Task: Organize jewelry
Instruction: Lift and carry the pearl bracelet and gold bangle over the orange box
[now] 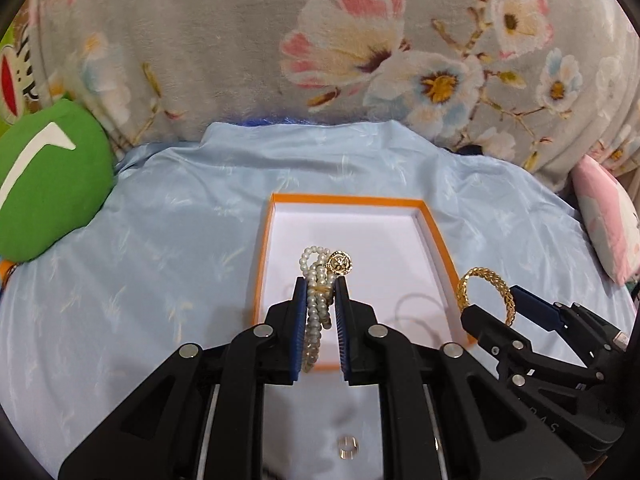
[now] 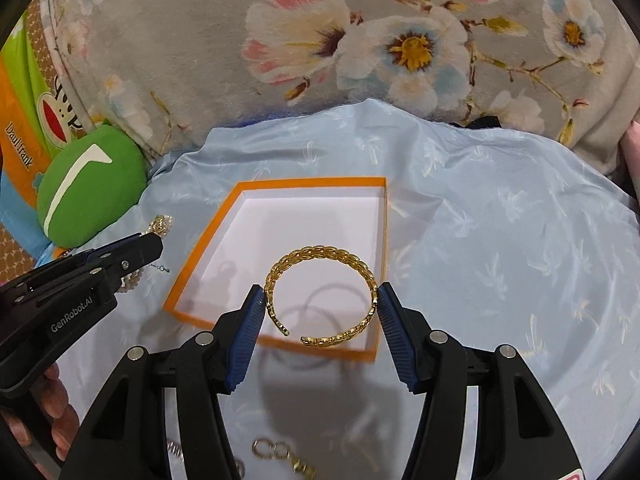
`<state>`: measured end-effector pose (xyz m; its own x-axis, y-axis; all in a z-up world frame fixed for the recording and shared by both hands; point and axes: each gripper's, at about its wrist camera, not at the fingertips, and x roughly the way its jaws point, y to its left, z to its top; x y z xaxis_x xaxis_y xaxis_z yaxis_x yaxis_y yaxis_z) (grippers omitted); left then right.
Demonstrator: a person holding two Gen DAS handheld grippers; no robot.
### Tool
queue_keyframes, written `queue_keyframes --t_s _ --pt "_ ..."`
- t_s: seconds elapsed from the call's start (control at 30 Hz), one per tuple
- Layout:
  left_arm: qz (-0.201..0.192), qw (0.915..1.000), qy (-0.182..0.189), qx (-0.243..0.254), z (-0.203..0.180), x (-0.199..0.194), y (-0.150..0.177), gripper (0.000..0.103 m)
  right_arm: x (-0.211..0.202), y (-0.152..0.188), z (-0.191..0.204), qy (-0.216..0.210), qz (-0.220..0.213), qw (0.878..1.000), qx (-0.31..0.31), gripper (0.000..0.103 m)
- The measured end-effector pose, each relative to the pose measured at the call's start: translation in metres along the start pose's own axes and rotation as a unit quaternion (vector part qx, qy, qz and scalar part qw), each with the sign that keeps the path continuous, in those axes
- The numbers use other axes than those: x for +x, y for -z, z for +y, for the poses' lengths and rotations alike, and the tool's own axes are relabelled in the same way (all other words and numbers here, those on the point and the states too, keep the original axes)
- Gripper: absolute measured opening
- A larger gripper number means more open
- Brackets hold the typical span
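Note:
An orange box (image 1: 436, 232) with a white inside lies on the light blue cloth; it also shows in the right wrist view (image 2: 320, 181). My left gripper (image 1: 321, 286) is shut on a pearl bracelet (image 1: 316, 308) with a gold charm, held above the box's near part. It shows from the side in the right wrist view (image 2: 154, 242). My right gripper (image 2: 321, 294) is shut on a gold cuff bangle (image 2: 320, 256), held flat above the box's near right corner. The bangle (image 1: 486, 280) and right gripper also show at the right of the left wrist view.
A floral grey blanket (image 1: 240, 40) rises behind the cloth. A green cushion (image 1: 44, 184) lies at the left, a pink pillow (image 1: 608, 220) at the right. Small gold pieces (image 2: 280, 454) lie on the cloth near me, and a small ring (image 1: 347, 446) too.

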<state>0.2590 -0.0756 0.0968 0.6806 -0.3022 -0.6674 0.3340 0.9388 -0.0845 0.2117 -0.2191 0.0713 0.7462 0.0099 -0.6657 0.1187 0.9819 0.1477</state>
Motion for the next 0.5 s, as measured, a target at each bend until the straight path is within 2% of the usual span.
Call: queue_keyframes --t_s 0.3,0.5 --pt "0.028 0.9996 -0.006 0.001 0.001 0.094 -0.035 0.013 0.08 -0.045 -0.008 0.004 0.024 1.0 -0.006 0.057" --pt "0.043 0.999 -0.01 0.005 0.002 0.126 -0.04 0.013 0.11 -0.054 -0.006 0.016 0.038 0.999 -0.022 0.057"
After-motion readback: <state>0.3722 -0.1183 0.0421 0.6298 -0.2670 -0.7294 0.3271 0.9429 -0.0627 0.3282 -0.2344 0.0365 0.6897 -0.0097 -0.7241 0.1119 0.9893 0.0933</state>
